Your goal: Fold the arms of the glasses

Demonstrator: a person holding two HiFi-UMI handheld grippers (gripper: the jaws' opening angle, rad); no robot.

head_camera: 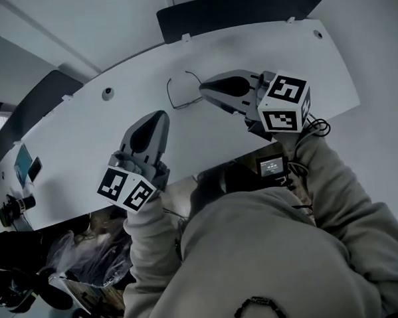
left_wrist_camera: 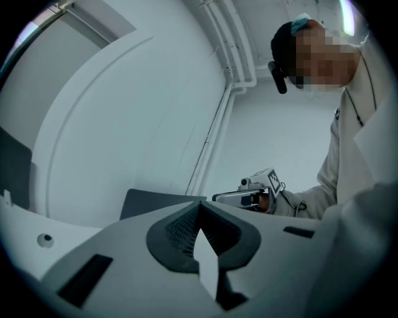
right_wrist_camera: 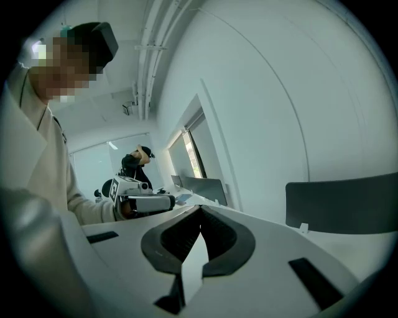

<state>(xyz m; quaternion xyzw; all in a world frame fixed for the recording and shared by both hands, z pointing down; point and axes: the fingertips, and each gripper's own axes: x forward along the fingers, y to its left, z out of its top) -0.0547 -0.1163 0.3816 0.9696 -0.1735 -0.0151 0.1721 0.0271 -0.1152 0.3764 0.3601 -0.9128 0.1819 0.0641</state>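
Observation:
The glasses [head_camera: 182, 94], thin dark wire frames, lie on the white table [head_camera: 85, 147] near its far middle. My right gripper [head_camera: 202, 87] is shut and empty, and its tip is just right of the glasses, about at their end. My left gripper [head_camera: 159, 117] is also shut and empty, a short way in front of and left of them. Neither gripper view shows the glasses. The left gripper view shows shut jaws [left_wrist_camera: 200, 206] and the right gripper [left_wrist_camera: 255, 189] beyond. The right gripper view shows shut jaws [right_wrist_camera: 200, 211] and the left gripper [right_wrist_camera: 143, 199] beyond.
Dark partition panels stand behind the table at the back [head_camera: 238, 13] and at the left [head_camera: 36, 104]. A small screen device [head_camera: 25, 164] and a black camera-like object [head_camera: 12, 210] sit at the table's left end. Bags [head_camera: 91, 254] lie under the near edge. Another person [right_wrist_camera: 138, 163] stands far off.

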